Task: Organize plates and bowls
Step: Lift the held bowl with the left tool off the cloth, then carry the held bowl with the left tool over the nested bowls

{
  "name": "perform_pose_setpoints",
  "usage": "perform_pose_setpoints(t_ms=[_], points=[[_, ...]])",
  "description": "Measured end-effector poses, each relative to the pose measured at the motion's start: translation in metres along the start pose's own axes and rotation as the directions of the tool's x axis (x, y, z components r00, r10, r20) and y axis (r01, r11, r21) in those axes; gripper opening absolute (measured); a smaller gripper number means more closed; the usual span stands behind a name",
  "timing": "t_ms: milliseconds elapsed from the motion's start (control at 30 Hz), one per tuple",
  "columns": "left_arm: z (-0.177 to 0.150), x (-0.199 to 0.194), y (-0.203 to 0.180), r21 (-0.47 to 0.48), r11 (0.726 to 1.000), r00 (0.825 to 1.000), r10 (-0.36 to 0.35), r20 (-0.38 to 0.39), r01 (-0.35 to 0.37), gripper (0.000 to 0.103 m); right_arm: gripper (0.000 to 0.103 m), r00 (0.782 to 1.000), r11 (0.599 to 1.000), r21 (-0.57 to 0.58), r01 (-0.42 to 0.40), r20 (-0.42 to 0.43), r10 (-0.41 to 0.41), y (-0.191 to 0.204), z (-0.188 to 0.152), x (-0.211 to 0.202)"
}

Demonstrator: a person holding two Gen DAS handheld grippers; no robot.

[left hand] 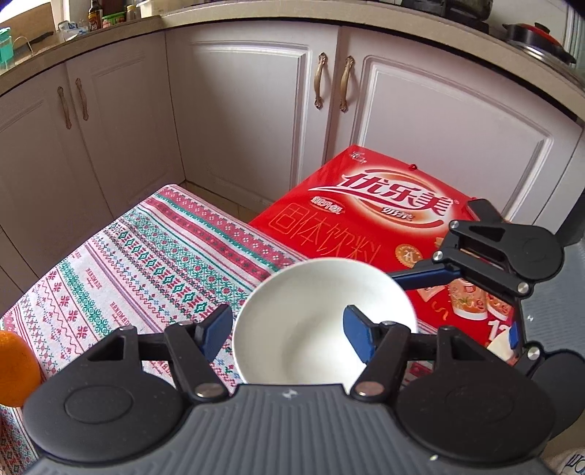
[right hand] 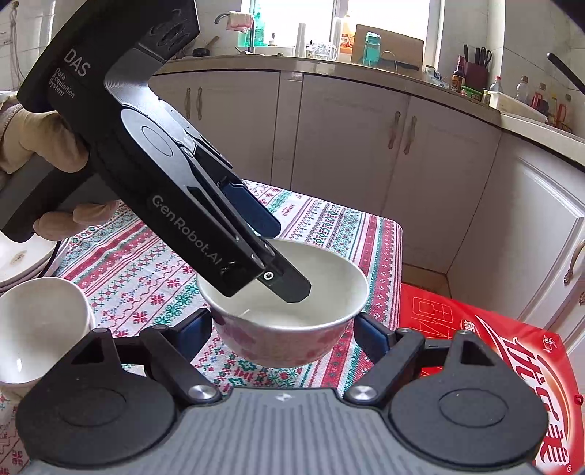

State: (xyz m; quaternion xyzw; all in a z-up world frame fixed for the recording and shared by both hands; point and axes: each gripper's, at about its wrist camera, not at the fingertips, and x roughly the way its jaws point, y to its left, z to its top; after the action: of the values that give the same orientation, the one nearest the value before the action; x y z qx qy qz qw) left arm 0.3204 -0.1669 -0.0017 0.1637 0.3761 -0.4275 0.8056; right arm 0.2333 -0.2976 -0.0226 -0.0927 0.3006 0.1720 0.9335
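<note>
Bowl (right hand: pixel 289 310) lifted off the table (right hand: pixel 146 263), left hand-held gripper (left hand: pixel 289 330) clamping its rim, right hand-held gripper (right hand: pixel 283 329) loosely flanking it; cup (right hand: pixel 40 329), plates (right hand: pixel 22 259) still unsorted.

We saw a bright daylit kitchen in both views. In the right wrist view the daylight came through a blown-out white window above the counter (right hand: pixel 380 22), its panes washed out to glare. Soft gloss lay on the inside of the white round ceramic bowl (right hand: pixel 289 299), and shadows on the red-and-green patterned woven tablecloth (right hand: pixel 146 270) were faint. Fisheye distortion bent the beige curved countertop edge (left hand: pixel 256 18) and the pale panelled cabinet doors (left hand: pixel 248 109), with dark corners. Focus looked sharp throughout.
</note>
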Motion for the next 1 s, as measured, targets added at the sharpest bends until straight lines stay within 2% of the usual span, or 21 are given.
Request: perform_pose_setpoints(t_ms=[67,167,233,333,400,467,500,567,800,1000], points=[[-0.002,-0.013,-0.008,-0.003,1.000,1.000,-0.017,0.021,0.017,0.066,0.079,0.999,1.000,0.003,-0.023,0.037,0.023,0.006,0.003,-0.013],[-0.007,-0.019,-0.015,-0.002,1.000,1.000,-0.004,0.029,0.004,0.067,0.079,0.999,1.000,0.006,0.030,0.023,-0.031,0.012,0.007,-0.021],[-0.013,-0.020,-0.013,-0.023,1.000,1.000,0.016,0.025,-0.015,0.067,0.079,0.999,0.999,0.024,0.032,0.022,-0.033,0.011,-0.001,-0.022],[-0.019,-0.020,-0.007,-0.042,0.999,1.000,0.009,0.017,-0.008,0.067,0.080,1.000,0.994,0.111,0.005,0.002,-0.005,0.004,-0.019,-0.026],[-0.020,-0.020,-0.005,-0.027,0.999,1.000,0.021,0.019,-0.021,0.067,0.089,1.000,0.991,0.131,-0.009,0.011,0.008,0.006,-0.023,-0.034],[-0.019,-0.016,-0.002,-0.034,0.999,1.000,0.002,0.004,-0.002,0.067,0.096,0.999,0.995,0.099,0.000,0.036,-0.004,0.011,-0.026,-0.042],[-0.019,-0.013,-0.001,-0.035,0.999,1.000,-0.002,-0.001,0.002,0.067,0.096,0.999,0.996,0.086,0.010,0.036,-0.013,0.013,-0.028,-0.043],[-0.020,-0.005,-0.002,-0.028,1.000,1.000,-0.002,-0.019,0.002,0.067,0.096,0.999,0.995,0.098,0.028,0.012,-0.030,0.010,-0.031,-0.039],[-0.029,0.016,0.002,-0.036,0.999,0.997,-0.024,-0.078,0.021,0.067,0.096,0.999,0.990,0.138,-0.022,-0.022,0.025,0.002,-0.046,-0.026],[-0.031,0.031,0.003,-0.043,0.997,0.992,-0.068,-0.109,0.064,0.067,0.096,0.998,0.989,0.145,-0.034,-0.051,0.041,0.001,-0.052,-0.012]])
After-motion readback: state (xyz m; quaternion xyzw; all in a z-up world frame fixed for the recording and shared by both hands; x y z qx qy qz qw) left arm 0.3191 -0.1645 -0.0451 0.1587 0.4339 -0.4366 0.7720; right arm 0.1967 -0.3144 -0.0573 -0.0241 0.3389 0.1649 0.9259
